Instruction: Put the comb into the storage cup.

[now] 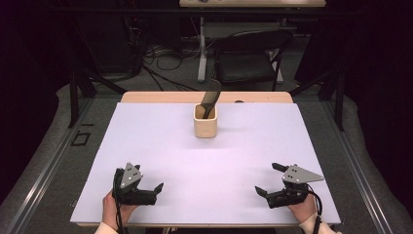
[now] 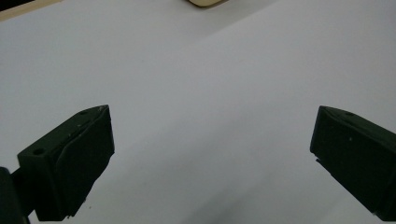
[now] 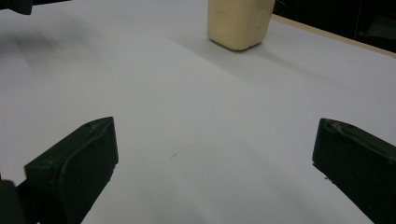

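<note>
A cream square cup (image 1: 204, 122) stands upright on the white mat (image 1: 160, 151), toward its far middle. A dark flat utensil (image 1: 211, 99) leans out of the cup, blade end up. My left gripper (image 1: 150, 178) rests near the front left of the mat, open, with nothing between its jaws. My right gripper (image 1: 270, 179) rests near the front right, open and empty too. In the right gripper view the cup (image 3: 238, 22) sits ahead between the spread jaws, with that gripper (image 3: 215, 154) low over the mat. The cup's base (image 2: 205, 2) peeks in at the top of the left gripper view, beyond that gripper (image 2: 210, 144).
The mat lies on a wooden table (image 1: 160, 97) whose far edge shows behind the cup. A black chair (image 1: 248, 58) and cables stand on the floor beyond. Dark stand legs (image 1: 78, 87) flank the table.
</note>
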Demonstrator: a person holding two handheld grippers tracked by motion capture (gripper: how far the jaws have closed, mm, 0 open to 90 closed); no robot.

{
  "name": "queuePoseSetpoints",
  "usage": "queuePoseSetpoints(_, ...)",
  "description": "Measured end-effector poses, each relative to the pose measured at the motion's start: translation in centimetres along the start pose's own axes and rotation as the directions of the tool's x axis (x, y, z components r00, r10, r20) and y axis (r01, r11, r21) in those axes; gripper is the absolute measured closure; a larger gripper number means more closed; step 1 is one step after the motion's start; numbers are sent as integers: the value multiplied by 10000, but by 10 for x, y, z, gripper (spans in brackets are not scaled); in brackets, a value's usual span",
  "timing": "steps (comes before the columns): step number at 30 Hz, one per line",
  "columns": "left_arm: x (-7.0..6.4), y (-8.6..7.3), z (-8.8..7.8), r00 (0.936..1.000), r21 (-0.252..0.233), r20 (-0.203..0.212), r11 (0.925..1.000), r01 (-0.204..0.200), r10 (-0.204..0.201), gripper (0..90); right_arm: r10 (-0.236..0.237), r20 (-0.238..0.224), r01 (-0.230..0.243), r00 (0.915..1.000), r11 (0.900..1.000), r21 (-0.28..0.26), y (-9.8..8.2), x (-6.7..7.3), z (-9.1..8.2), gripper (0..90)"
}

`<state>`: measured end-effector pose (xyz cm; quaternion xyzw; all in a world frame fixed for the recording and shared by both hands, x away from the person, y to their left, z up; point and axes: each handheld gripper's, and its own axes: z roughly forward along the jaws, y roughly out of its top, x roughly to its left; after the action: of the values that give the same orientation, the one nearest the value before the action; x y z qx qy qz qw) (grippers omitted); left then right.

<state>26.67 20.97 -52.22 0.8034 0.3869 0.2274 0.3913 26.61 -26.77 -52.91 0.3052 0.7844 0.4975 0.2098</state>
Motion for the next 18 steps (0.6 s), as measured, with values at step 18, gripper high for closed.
queuePoseSetpoints(18,-1,-8,-8,9998,-391,-174,9992,-43,36,0,-132,-53,132,9999,9999,-75,1,1,-1,0)
